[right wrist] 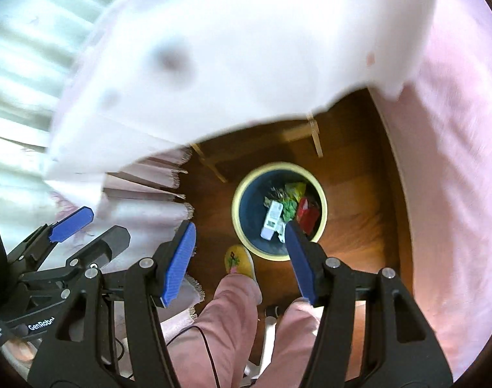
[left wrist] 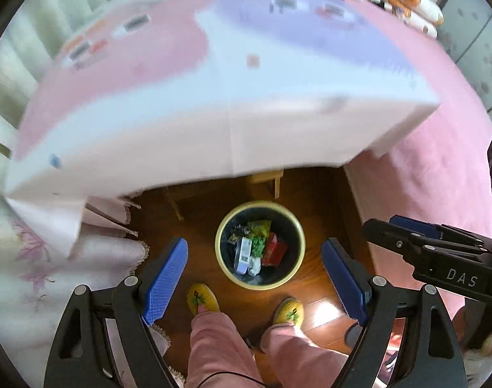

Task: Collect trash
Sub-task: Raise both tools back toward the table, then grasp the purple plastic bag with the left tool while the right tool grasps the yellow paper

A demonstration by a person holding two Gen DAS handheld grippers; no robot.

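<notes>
A round yellow-rimmed trash bin (left wrist: 221,265) stands on the wooden floor below the table edge; it also shows in the right wrist view (right wrist: 322,194). Inside lie trash pieces: a white box (left wrist: 244,252), green wrappers (left wrist: 259,228) and a red packet (left wrist: 273,249). My left gripper (left wrist: 254,252) is open and empty, high above the bin. My right gripper (right wrist: 239,236) is open and empty, also above the bin. The right gripper shows at the right of the left wrist view (left wrist: 378,228), and the left gripper at the left of the right wrist view (right wrist: 103,223).
A table with a white, pink and lilac cloth (left wrist: 187,103) overhangs the bin. A pink bed cover (left wrist: 440,161) lies at the right. The person's legs in pink trousers and yellow slippers (left wrist: 202,299) stand just in front of the bin. A wooden stool frame (right wrist: 305,132) stands behind it.
</notes>
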